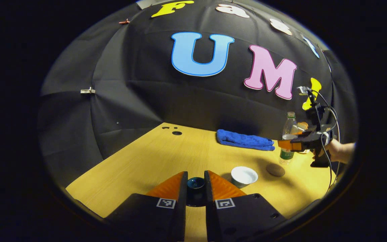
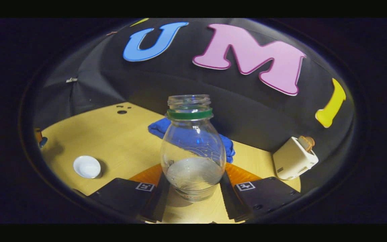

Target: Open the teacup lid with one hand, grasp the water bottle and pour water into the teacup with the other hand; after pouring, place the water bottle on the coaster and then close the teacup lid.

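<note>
- While clamped on the dark teacup lid, left gripper held low above desk, beside uncovered white teacup.
- Right gripper gripping upright, uncapped water bottle; coaster near teacup.

Your left gripper: low over the table's near edge, with the teacup lid between its fingers.
Teacup: on the table, just right of your left gripper's fingers in the left gripper view; far left in the right gripper view.
Coaster: on the table, right of the teacup, apart from it.
Water bottle: between your right gripper's fingers, behind and right of the coaster in the left gripper view.
Towel: at the table's back edge, behind the teacup, left of the bottle.
Box: right of the bottle, near the wall.
</note>
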`<state>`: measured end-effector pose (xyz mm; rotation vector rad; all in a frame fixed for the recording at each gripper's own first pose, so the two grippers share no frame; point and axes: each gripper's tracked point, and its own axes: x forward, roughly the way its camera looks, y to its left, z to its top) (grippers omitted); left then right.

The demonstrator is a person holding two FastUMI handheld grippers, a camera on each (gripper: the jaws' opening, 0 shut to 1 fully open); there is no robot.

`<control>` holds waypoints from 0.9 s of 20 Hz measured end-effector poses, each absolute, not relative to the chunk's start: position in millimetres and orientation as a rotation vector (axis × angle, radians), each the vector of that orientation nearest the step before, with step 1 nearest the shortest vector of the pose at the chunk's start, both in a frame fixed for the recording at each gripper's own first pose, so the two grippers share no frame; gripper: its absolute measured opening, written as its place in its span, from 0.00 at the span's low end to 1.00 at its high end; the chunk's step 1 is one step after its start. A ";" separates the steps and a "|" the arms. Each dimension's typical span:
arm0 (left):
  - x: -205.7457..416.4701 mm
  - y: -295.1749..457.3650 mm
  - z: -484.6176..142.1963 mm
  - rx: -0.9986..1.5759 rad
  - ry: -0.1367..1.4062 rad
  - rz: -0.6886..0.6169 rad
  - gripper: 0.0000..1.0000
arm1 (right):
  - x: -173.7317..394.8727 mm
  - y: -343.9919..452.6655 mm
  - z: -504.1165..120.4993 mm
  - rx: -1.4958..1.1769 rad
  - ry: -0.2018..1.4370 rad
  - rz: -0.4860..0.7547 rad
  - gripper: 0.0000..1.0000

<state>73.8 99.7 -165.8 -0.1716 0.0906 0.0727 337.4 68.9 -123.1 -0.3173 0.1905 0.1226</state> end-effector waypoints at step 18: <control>103.1 59.0 -149.4 -0.111 0.065 0.012 0.29 | 337.8 71.0 -178.2 -0.067 0.204 0.140 1.00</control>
